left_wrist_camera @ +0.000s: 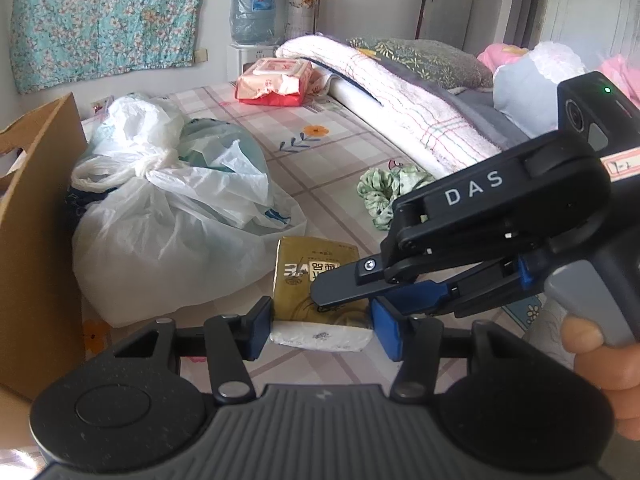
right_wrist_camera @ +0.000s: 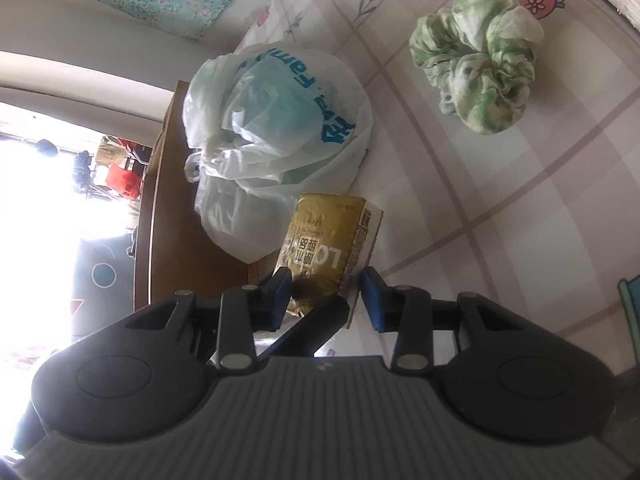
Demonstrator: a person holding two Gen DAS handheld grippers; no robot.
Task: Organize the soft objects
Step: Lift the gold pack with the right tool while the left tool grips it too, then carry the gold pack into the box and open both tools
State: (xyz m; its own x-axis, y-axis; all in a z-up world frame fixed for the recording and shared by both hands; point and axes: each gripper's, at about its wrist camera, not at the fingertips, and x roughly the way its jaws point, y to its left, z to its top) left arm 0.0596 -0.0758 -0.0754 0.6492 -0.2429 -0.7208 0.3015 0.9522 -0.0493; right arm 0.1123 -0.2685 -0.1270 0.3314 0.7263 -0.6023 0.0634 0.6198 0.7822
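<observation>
We see a gold tissue pack [left_wrist_camera: 316,280] lying on the bed [left_wrist_camera: 320,152], on its checked sheet, just beside a knotted white plastic bag [left_wrist_camera: 168,216] that sits against a cardboard box [left_wrist_camera: 36,240].

Our left gripper [left_wrist_camera: 320,330] has its jaws on either side of the pack's near end, the blue pads touching the white wrapper there, so the jaws look clenched on the tissue pack.

Our right gripper [right_wrist_camera: 326,294] comes in from the right and reaches over the same pack. In the right wrist view its jaws straddle the pack's near end [right_wrist_camera: 332,248], spread wider than the pack: the left pad is close against the gold wrapper, while a gap shows at the right pad, so the jaws read as released. One dark finger of the left gripper crosses beneath it in that view.

A crumpled green and white cloth [right_wrist_camera: 476,64] lies well apart from the pack, farther along the sheet, near a rolled white towel [left_wrist_camera: 404,108] and a grey patterned pillow [left_wrist_camera: 432,60]. A red and white packet [left_wrist_camera: 276,80] rests near the far edge of the bed, with a water jug [left_wrist_camera: 252,12] standing behind it.
</observation>
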